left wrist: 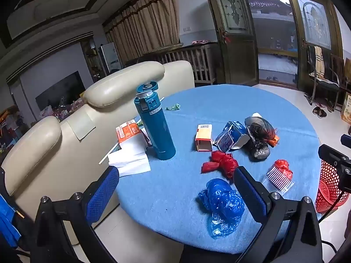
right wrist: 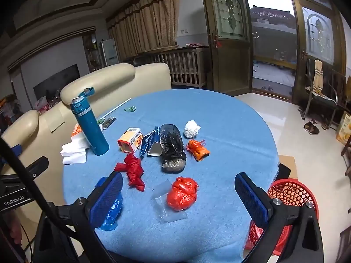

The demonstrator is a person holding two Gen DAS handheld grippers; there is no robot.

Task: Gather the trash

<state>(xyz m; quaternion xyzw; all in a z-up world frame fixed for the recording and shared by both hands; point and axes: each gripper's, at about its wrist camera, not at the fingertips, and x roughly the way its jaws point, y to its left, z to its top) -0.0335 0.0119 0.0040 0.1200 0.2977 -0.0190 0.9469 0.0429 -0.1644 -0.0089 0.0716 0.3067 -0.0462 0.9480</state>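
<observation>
Trash lies on a round blue table (left wrist: 241,100) (right wrist: 230,120). A crumpled blue plastic bag (left wrist: 223,203) (right wrist: 111,214) lies nearest my left gripper (left wrist: 175,192), which is open and empty above the table's near edge. A red-orange plastic ball (right wrist: 182,194) on a clear wrapper (right wrist: 166,206) lies between the fingers of my right gripper (right wrist: 178,197), which is open and empty. Further back lie a red bag (left wrist: 221,163) (right wrist: 133,171), a black bag (left wrist: 258,135) (right wrist: 172,149), a small orange box (left wrist: 204,137) (right wrist: 130,140), a blue carton (left wrist: 230,135) and a white paper ball (right wrist: 192,128).
A red mesh basket (right wrist: 289,199) (left wrist: 329,186) stands on the floor at the table's right. A teal flask (left wrist: 153,120) (right wrist: 90,125) stands upright at the table's left by a tissue pack (left wrist: 129,151). A cream sofa (left wrist: 65,131) is behind the table.
</observation>
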